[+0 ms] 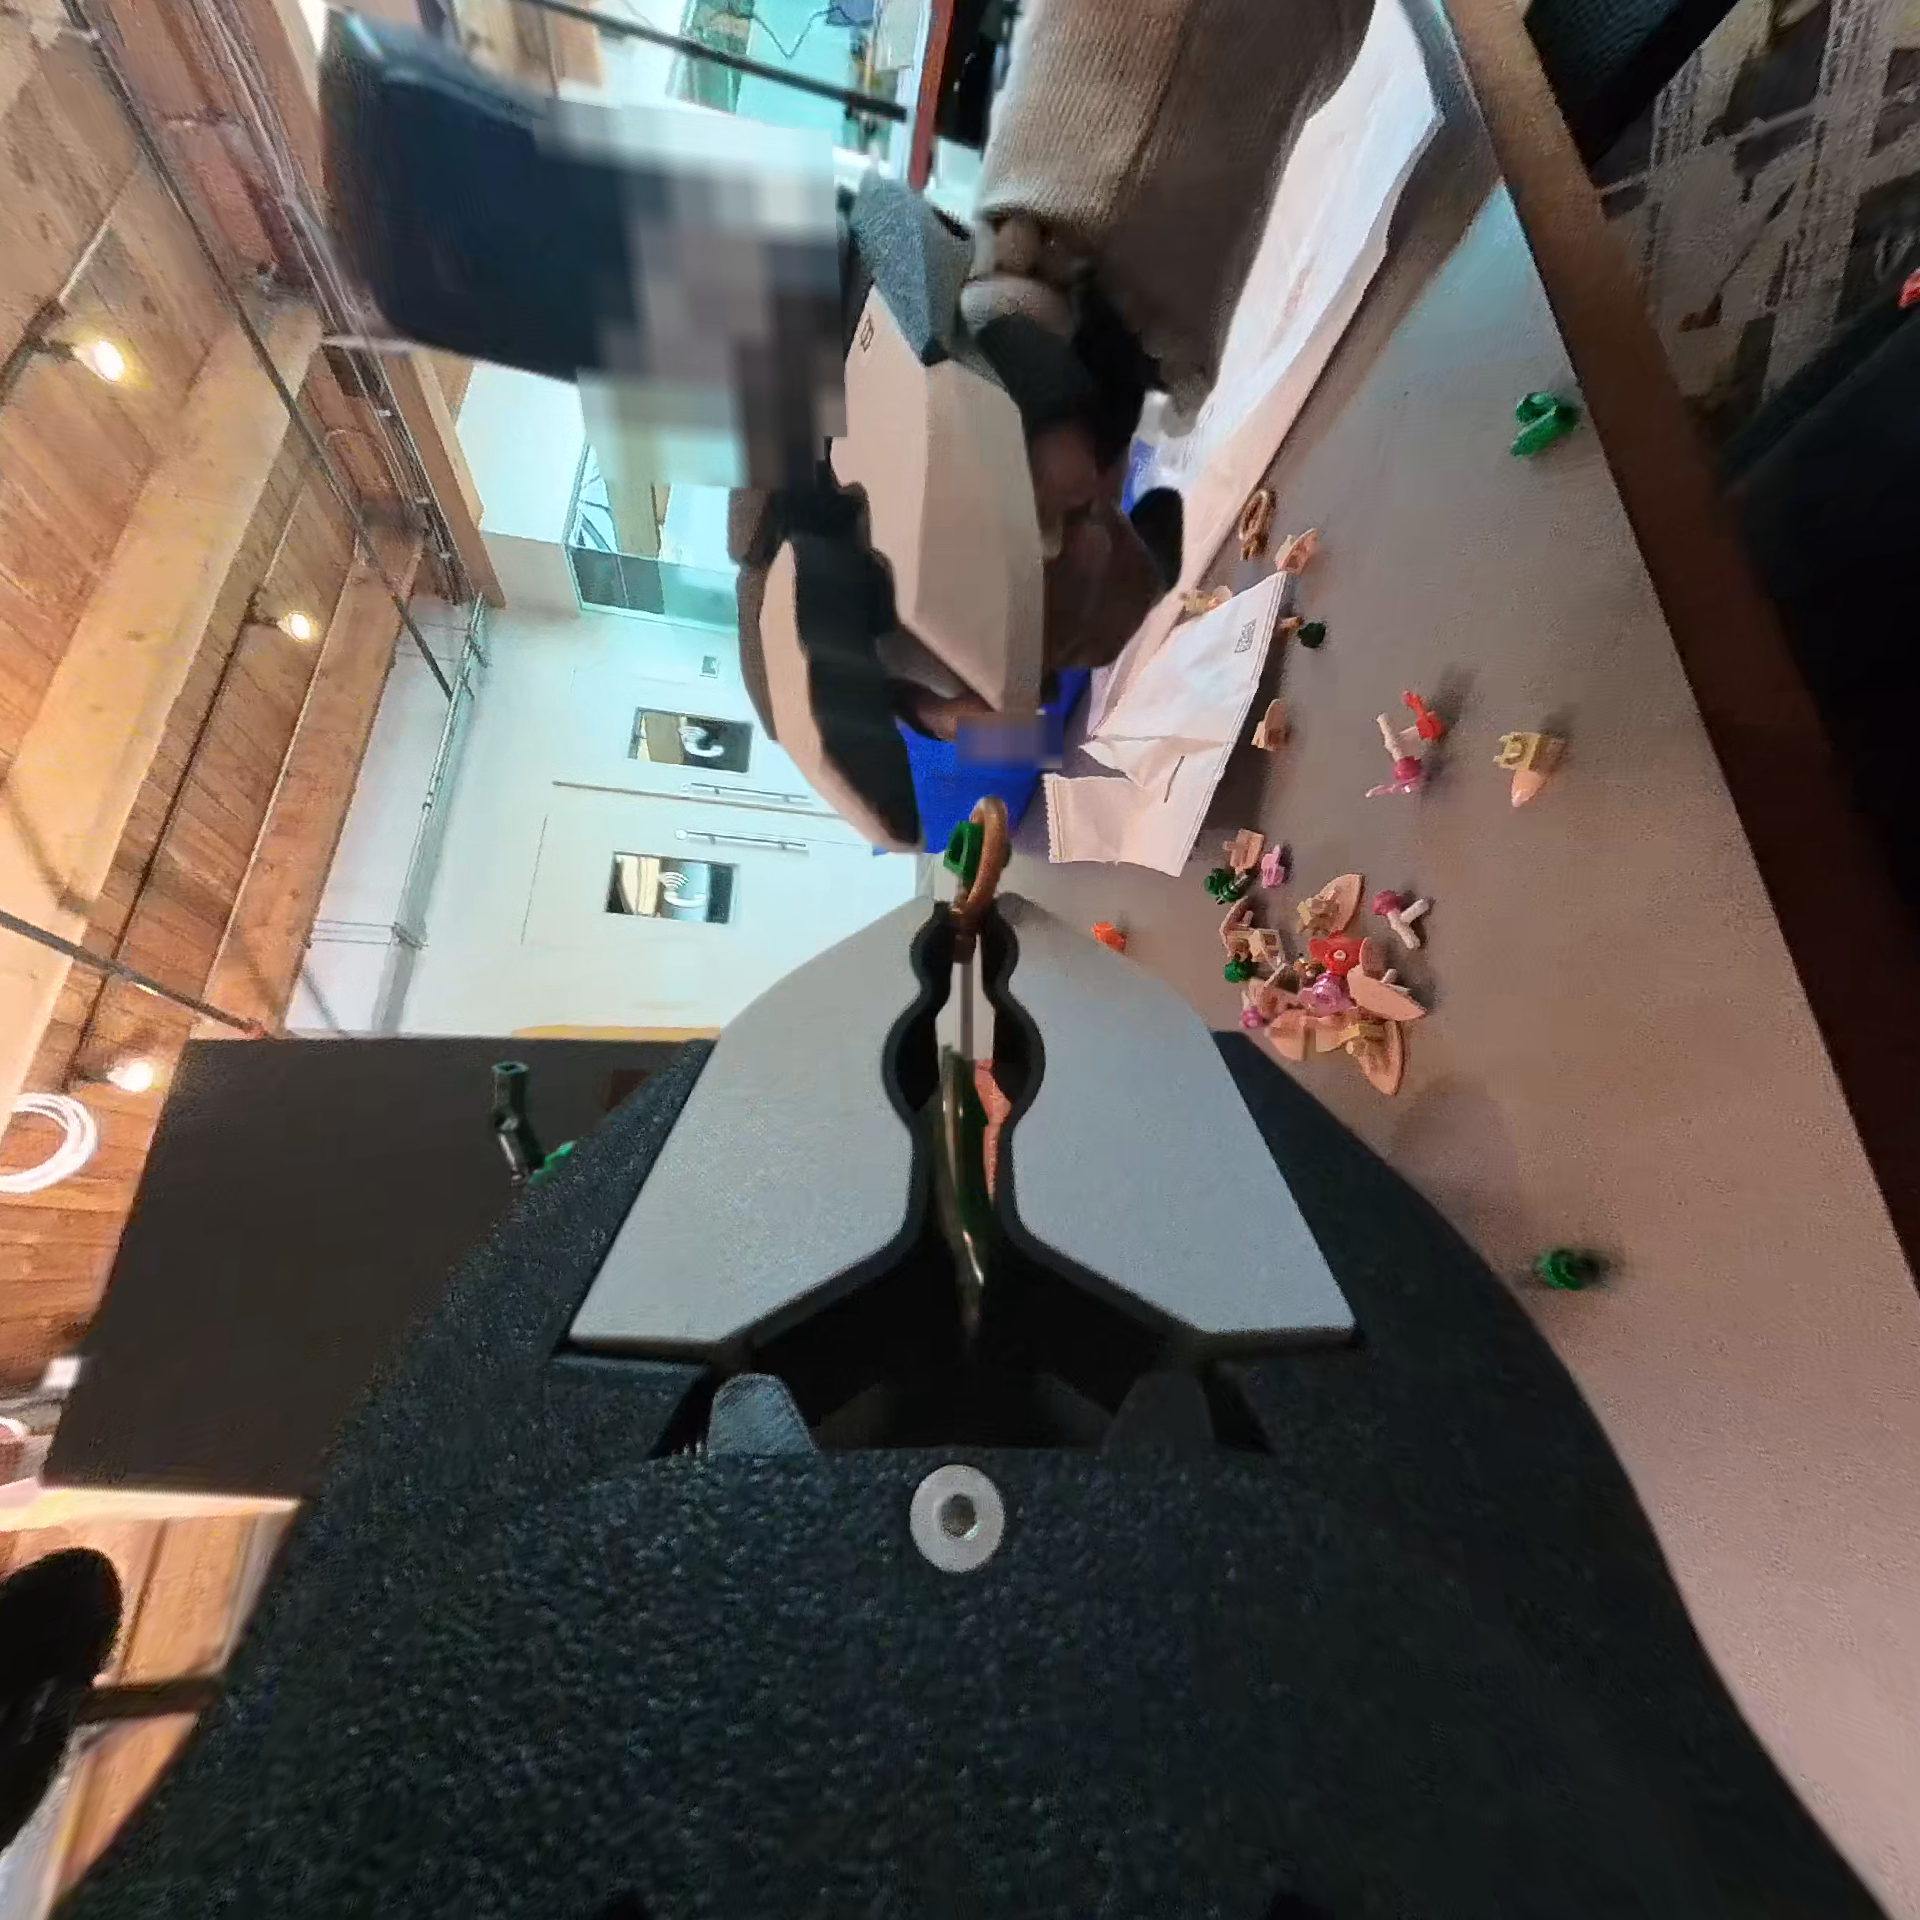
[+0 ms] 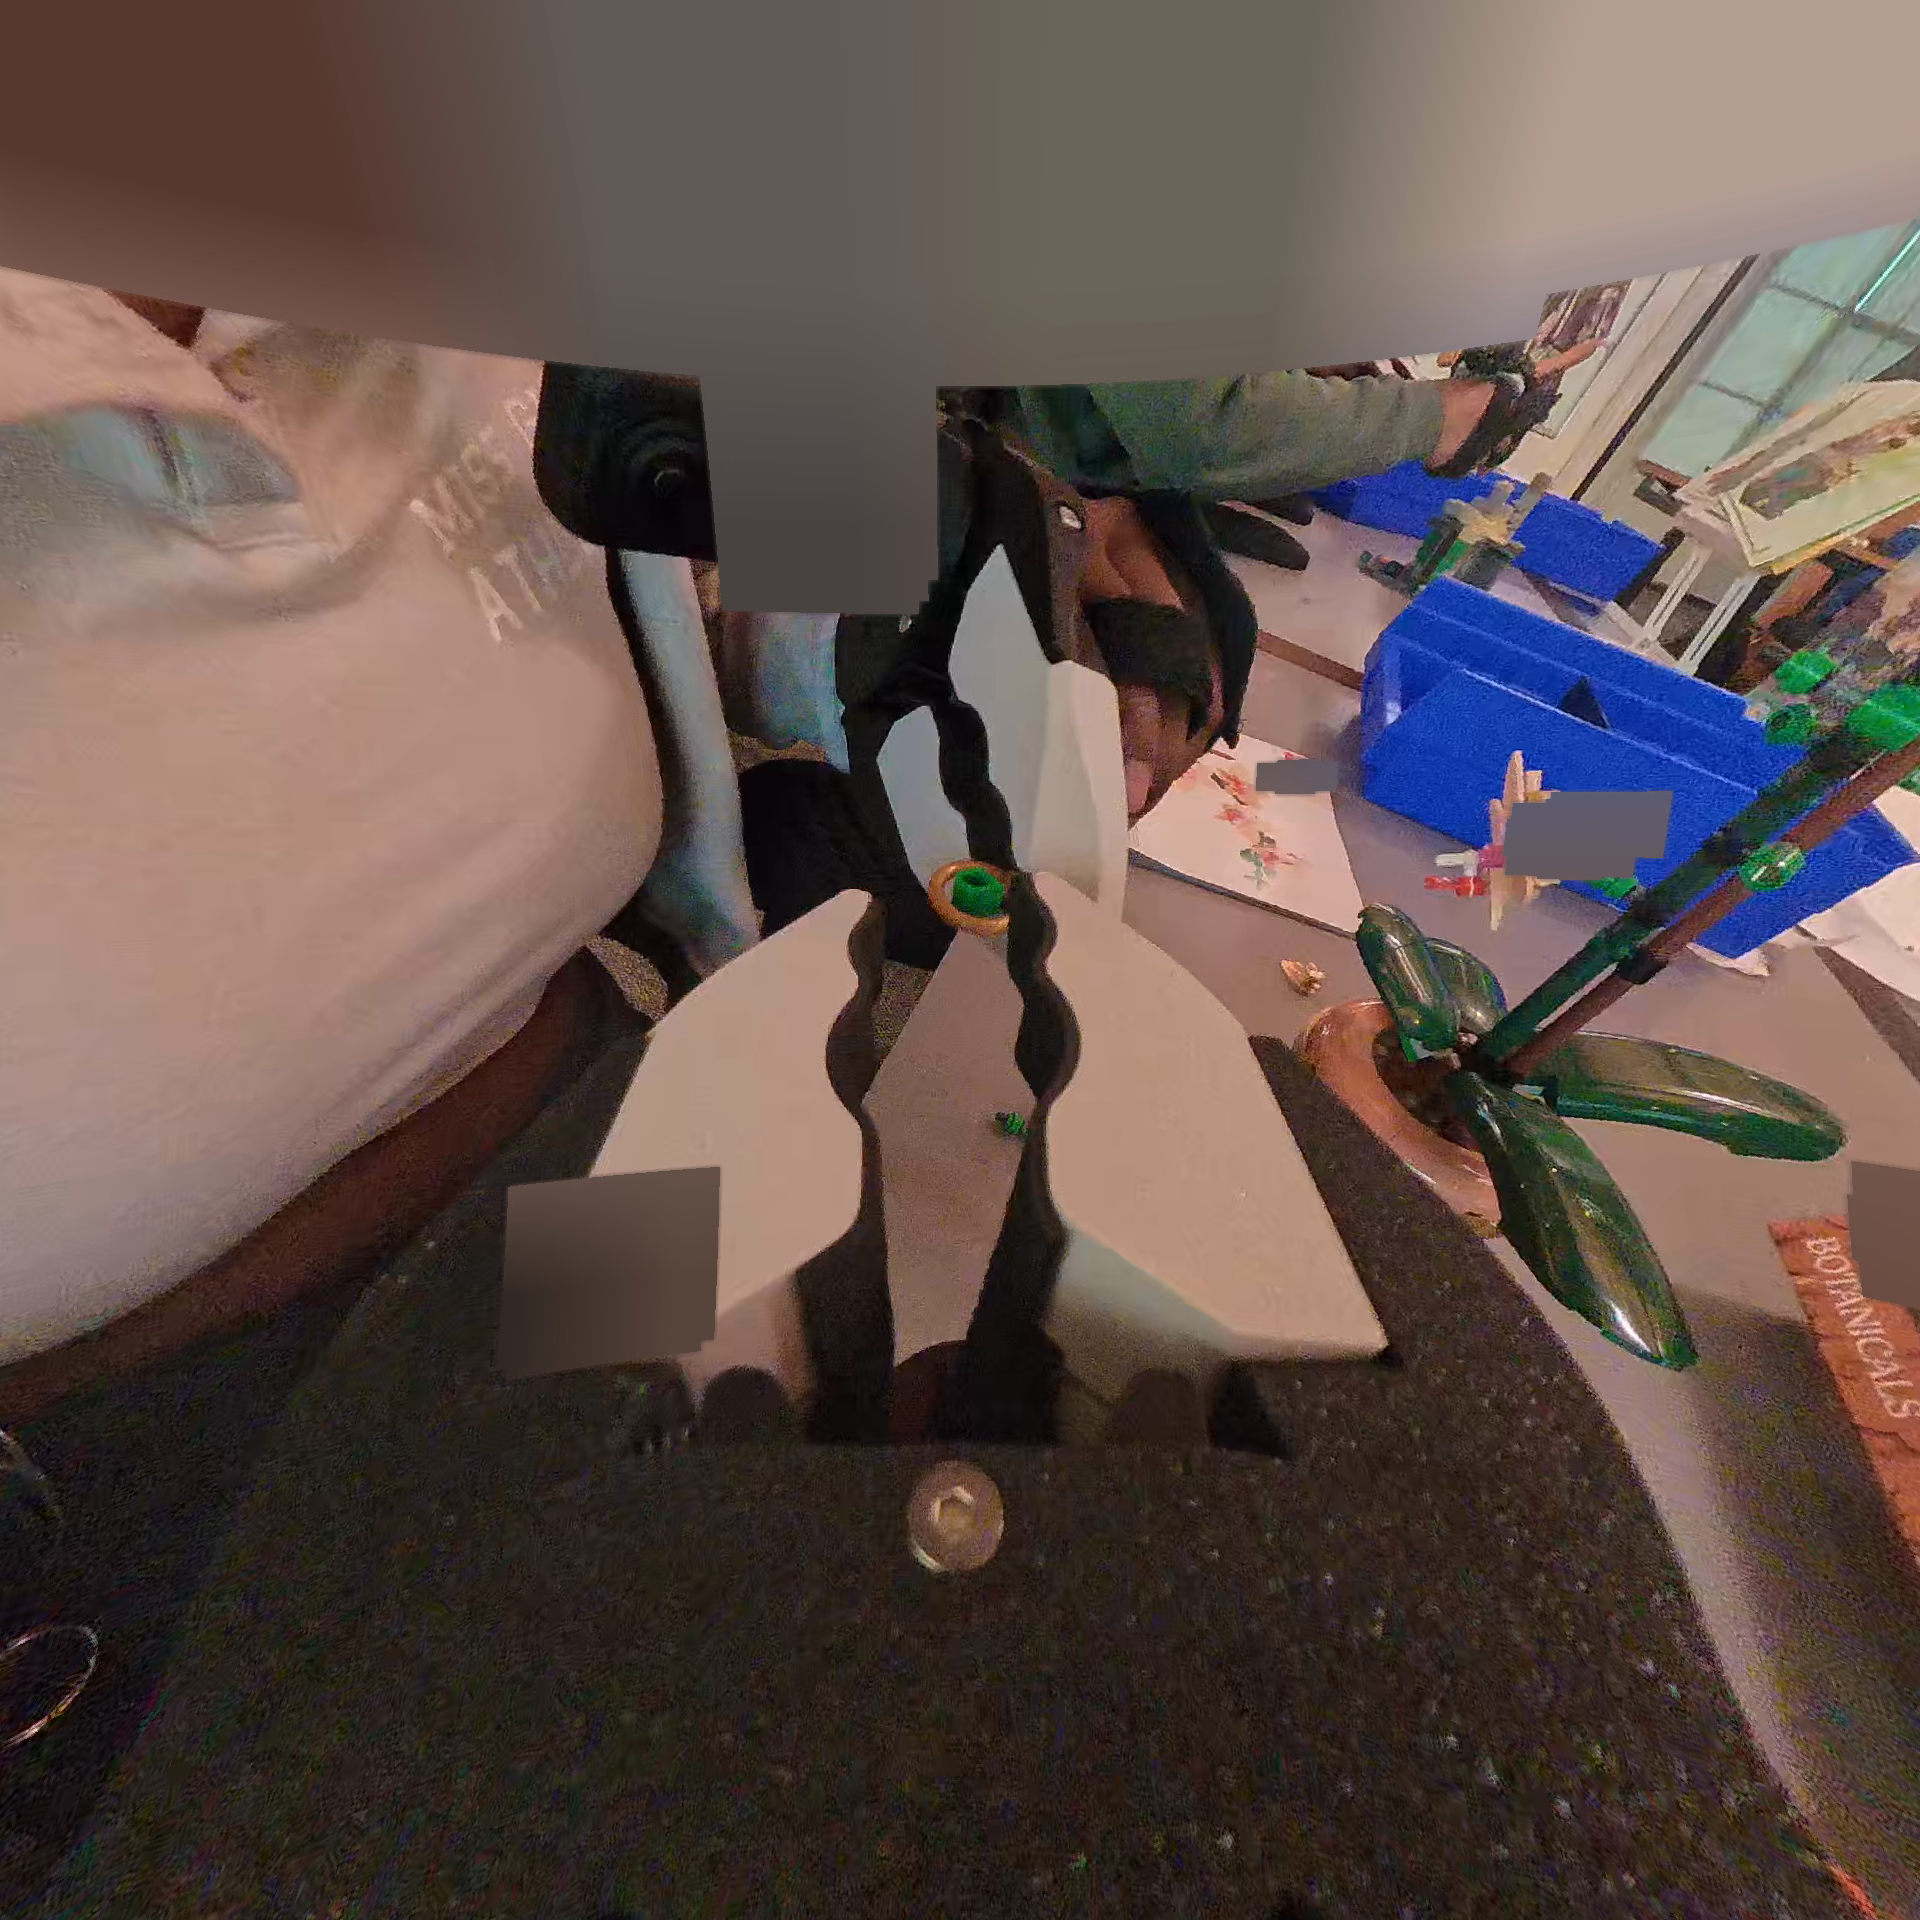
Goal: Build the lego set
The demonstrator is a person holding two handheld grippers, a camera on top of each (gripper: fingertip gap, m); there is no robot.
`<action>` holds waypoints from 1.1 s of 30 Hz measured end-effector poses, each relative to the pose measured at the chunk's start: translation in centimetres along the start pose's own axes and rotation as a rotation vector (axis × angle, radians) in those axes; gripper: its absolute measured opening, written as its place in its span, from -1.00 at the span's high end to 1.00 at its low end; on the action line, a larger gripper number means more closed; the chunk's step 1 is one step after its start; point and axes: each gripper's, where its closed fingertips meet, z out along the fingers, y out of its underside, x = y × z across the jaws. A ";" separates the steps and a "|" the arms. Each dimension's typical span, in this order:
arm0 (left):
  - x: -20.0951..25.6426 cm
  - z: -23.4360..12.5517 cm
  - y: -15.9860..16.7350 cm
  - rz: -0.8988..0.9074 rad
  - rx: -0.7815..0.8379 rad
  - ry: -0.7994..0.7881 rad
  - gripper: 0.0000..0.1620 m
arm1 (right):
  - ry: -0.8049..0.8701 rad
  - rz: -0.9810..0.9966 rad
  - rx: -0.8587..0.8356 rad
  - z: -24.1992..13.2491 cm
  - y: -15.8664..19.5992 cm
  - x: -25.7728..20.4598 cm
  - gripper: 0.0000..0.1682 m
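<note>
Pinching a tan ring piece [image 1: 983, 868] edge-on between its pressed-together tips, the left gripper [image 1: 966, 935] holds it up in the air, well above the grey table [image 1: 1621, 1039]. A small green stud [image 1: 964, 844] sits in the ring's middle, and the right gripper [image 2: 940, 914] stands with its fingers spread either side of the ring, its tips just beside it and gripping nothing that can be seen. Judging by the table, the build is well along but not finished: near the ring, to the right gripper's own right, stands a plant model [image 2: 1558, 1091] with dark green leaves and a brown stem rising from a brown pot. Still left is a loose heap of pink and tan pieces [image 1: 1320, 987] on the table below the ring, with stray green studs [image 1: 1567, 1268] scattered farther out. Beside the heap lies a torn white paper bag [image 1: 1174, 727], and blue bins [image 2: 1538, 707] stand beyond the plant model. Little blocks the ring itself, though the two grippers crowd each other closely there.
</note>
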 end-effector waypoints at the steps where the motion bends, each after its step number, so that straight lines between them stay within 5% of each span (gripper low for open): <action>1: 0.1 0.2 0.0 0.023 0.006 -0.005 0.95 | -0.011 0.014 0.001 0.1 0.2 0.0 0.74; 12: 1.1 2.6 0.9 0.003 0.010 0.048 0.96 | 0.006 0.004 -0.060 -0.4 2.7 1.5 0.86; 21: 3.2 5.3 1.8 -0.014 -0.071 0.140 0.95 | -0.089 -0.106 -0.310 -2.0 6.0 1.9 0.87; 26: 5.7 7.3 3.4 0.026 -0.174 0.247 0.95 | -0.155 -0.306 -0.607 -3.1 9.7 2.6 0.87; 33: 5.5 8.9 4.6 -0.036 -0.303 0.191 0.95 | -0.099 -0.464 -0.786 -4.5 10.6 3.6 0.89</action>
